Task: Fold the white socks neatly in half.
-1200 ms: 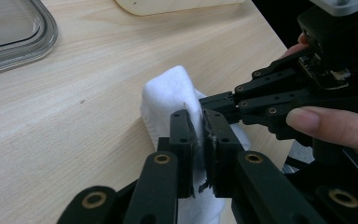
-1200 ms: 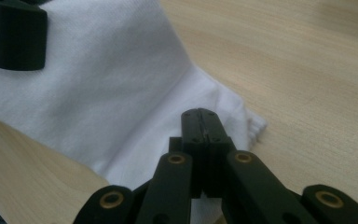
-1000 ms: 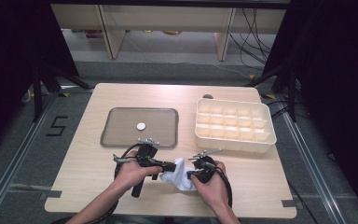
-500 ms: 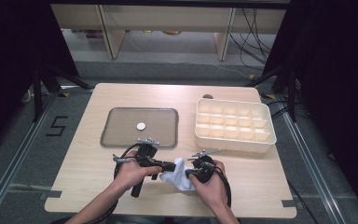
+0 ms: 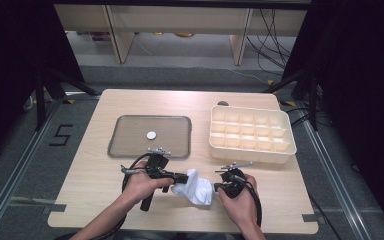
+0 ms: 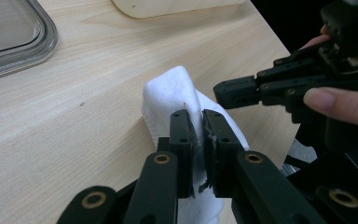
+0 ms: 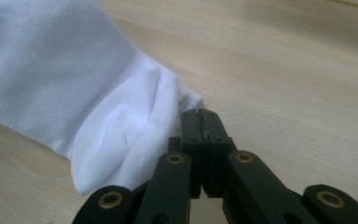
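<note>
A crumpled white cloth (image 5: 196, 187) lies on the wooden table near its front edge, between my two grippers. My left gripper (image 5: 184, 177) reaches in from the left. In the left gripper view it (image 6: 199, 114) is shut on a fold of the cloth (image 6: 172, 88), which bulges out beyond the pads. My right gripper (image 5: 217, 188) sits just right of the cloth, and its black jaws (image 6: 221, 91) point at the cloth's far side. In the right gripper view this gripper (image 7: 199, 113) is shut, with the cloth (image 7: 74, 84) beside it on the left and nothing visible between the pads.
A grey tray (image 5: 150, 153) with a small white disc (image 5: 151, 134) lies behind the left hand. A cream box (image 5: 252, 150) with several compartments stands at the back right. The table's front edge is close below both hands.
My right gripper has drawn a little to the right, off the cloth, so more white cloth shows between the hands. The left gripper and its hold have not moved.
</note>
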`<state>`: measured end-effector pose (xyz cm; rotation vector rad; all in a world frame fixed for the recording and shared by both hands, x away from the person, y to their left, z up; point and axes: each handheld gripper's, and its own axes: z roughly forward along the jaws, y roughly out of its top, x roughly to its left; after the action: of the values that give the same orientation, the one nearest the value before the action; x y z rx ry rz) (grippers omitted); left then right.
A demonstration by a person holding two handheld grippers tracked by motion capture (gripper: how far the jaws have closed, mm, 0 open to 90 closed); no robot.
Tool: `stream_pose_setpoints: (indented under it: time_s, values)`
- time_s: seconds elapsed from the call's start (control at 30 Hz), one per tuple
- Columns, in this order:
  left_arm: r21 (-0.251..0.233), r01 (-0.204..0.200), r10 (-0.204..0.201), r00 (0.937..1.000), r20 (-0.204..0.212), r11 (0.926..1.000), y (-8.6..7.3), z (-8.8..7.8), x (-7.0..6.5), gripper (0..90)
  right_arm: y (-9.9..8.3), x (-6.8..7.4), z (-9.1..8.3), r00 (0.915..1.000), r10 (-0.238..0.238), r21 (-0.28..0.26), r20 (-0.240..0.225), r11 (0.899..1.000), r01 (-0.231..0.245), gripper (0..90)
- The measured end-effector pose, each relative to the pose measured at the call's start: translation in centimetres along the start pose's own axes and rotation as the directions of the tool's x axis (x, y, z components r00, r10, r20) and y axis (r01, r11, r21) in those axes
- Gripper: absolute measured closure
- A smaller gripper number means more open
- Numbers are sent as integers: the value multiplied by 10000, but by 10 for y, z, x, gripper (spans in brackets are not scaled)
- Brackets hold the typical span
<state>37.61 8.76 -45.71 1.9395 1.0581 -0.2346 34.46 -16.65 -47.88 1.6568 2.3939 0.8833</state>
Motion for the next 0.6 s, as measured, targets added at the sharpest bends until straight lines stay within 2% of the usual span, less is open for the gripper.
stream_pose_setpoints:
  time_s: [0.03,0.07,0.13,0.17,0.2,0.3,0.47,0.53,0.57,0.6]
  values:
    - [25,-23,22,10000,66,10000,0,0,0,821,-1,1,2,10000,-70,-42,37,10000,70,892]
    - [3,-15,15,10000,-90,10000,0,0,-1,821,-2,1,4,9994,-297,-42,154,9995,298,890]
    - [68,-44,45,9999,-97,10000,0,1,-1,820,-2,2,6,9991,-404,32,156,9992,403,888]
    - [64,-68,68,10000,-30,10000,0,1,-1,820,-2,4,6,9998,-219,78,32,9997,218,887]
    - [135,-71,70,9999,88,9999,0,2,-1,820,-3,4,9,9996,-238,26,140,9997,238,885]
    - [76,-100,100,9999,9,9999,1,2,-2,820,-2,5,10,9997,-83,151,229,9999,80,883]
    - [103,-123,122,9999,62,9999,1,3,-2,819,-1,8,12,9990,-308,161,310,9994,304,883]
    - [19,-136,136,9999,-67,9999,1,4,-4,818,0,9,13,9991,-362,149,233,9992,359,883]
    - [62,-166,166,9999,-46,9998,1,4,-4,818,1,10,13,9995,-223,180,232,9996,219,883]
    - [79,-175,175,9998,-36,9998,2,4,-4,818,1,10,13,9988,-414,174,256,9990,410,883]
